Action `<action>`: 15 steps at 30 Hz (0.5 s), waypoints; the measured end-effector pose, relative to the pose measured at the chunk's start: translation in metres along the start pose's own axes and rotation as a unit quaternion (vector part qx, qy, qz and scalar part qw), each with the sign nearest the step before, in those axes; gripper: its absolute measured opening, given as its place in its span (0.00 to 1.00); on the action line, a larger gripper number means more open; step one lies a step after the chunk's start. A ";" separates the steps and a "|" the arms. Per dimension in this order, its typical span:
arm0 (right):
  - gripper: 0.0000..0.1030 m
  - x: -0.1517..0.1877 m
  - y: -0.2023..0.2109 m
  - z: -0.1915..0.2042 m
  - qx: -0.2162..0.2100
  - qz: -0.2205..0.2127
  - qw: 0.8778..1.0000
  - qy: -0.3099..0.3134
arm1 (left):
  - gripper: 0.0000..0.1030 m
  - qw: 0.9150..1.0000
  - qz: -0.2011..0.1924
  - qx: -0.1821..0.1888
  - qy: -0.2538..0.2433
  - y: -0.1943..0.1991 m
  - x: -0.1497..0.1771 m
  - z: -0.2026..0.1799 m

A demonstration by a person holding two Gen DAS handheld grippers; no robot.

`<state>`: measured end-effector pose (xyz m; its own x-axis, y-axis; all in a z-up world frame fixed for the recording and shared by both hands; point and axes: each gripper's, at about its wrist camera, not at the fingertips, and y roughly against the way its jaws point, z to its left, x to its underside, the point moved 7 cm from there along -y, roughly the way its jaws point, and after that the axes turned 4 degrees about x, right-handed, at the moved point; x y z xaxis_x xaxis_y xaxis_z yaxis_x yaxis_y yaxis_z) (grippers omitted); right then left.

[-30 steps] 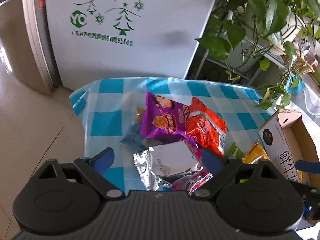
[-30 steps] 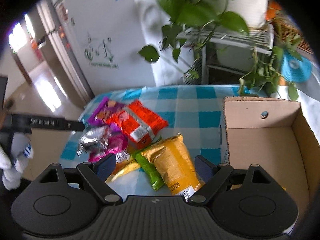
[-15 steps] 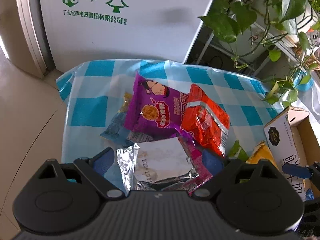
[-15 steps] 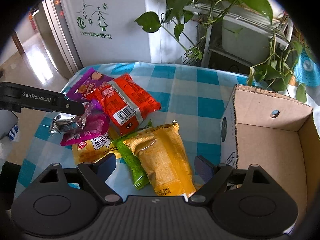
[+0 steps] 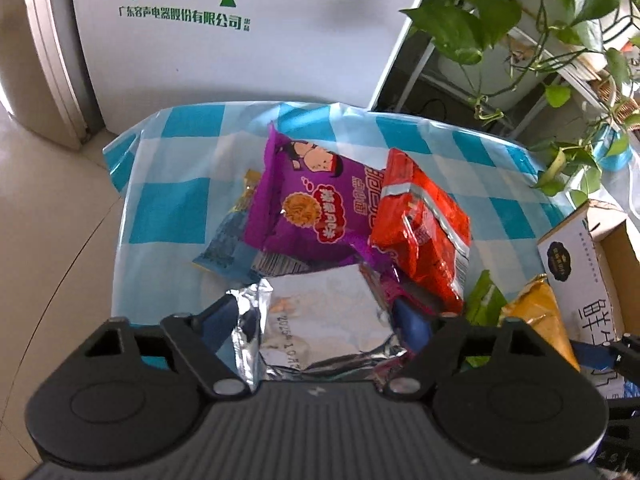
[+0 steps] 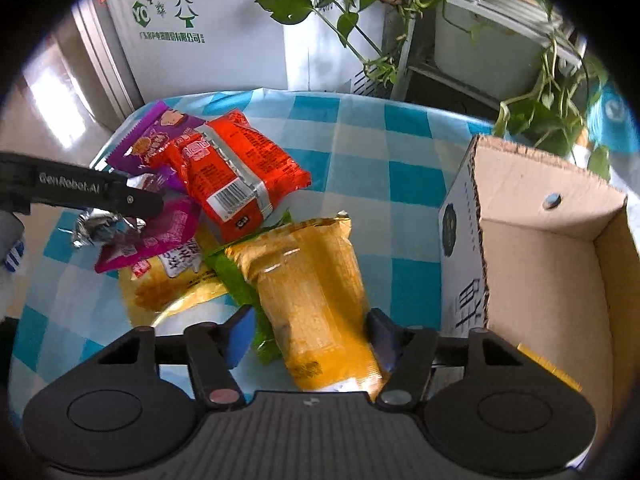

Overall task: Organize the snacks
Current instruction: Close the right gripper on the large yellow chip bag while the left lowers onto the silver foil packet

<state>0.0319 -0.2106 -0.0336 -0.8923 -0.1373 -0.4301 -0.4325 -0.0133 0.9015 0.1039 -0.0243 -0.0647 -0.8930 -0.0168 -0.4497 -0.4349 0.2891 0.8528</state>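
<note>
Snack packets lie in a heap on a blue-checked tablecloth (image 6: 360, 136). My left gripper (image 5: 320, 316) is open, its fingers on either side of a silver foil packet (image 5: 324, 316) that lies over a magenta packet (image 6: 160, 236). Beyond are a purple packet (image 5: 308, 204), a red packet (image 5: 420, 220) and a blue packet (image 5: 224, 248). My right gripper (image 6: 312, 332) is open around the near end of a yellow packet (image 6: 312, 280), which lies over a green packet (image 6: 236, 280). The left gripper also shows in the right wrist view (image 6: 132, 200).
An open cardboard box (image 6: 540, 272) stands at the table's right; it also shows in the left wrist view (image 5: 576, 264). A white printed panel (image 5: 240, 32) stands behind the table. Potted vines (image 6: 540, 92) hang at the back right. Tiled floor (image 5: 48, 240) lies left.
Both grippers have come down and forward. The left now straddles the silver foil packet; the right now straddles the yellow packet's near end. No packet has been lifted.
</note>
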 end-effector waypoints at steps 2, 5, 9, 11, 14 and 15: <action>0.62 0.001 0.003 0.001 -0.019 0.003 1.000 -0.012 | 0.73 1.000 -0.001 0.004 -0.002 0.003 0.000 0.001; 0.61 0.002 0.006 0.005 -0.051 0.011 0.998 -0.026 | 0.72 1.000 -0.005 0.003 -0.005 0.008 -0.001 0.006; 0.64 0.002 0.003 0.006 -0.046 0.011 0.998 -0.033 | 0.78 1.000 -0.001 0.003 -0.011 0.004 0.000 0.006; 0.68 0.002 -0.001 0.005 -0.041 0.015 0.998 -0.041 | 0.81 1.000 0.004 -0.001 -0.014 0.000 0.001 0.004; 0.72 0.001 -0.006 0.002 -0.035 0.018 0.998 -0.057 | 0.87 1.000 0.007 -0.012 -0.022 -0.005 0.002 0.002; 0.72 0.002 -0.008 0.002 -0.036 0.021 0.997 -0.062 | 0.88 1.000 0.006 -0.014 -0.019 -0.006 0.001 0.002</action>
<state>0.0337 -0.2089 -0.0415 -0.9206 -0.0157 -0.3901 -0.3877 -0.0815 0.9182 0.1054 -0.0239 -0.0708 -0.8935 0.0232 -0.4484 -0.4273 0.2625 0.8652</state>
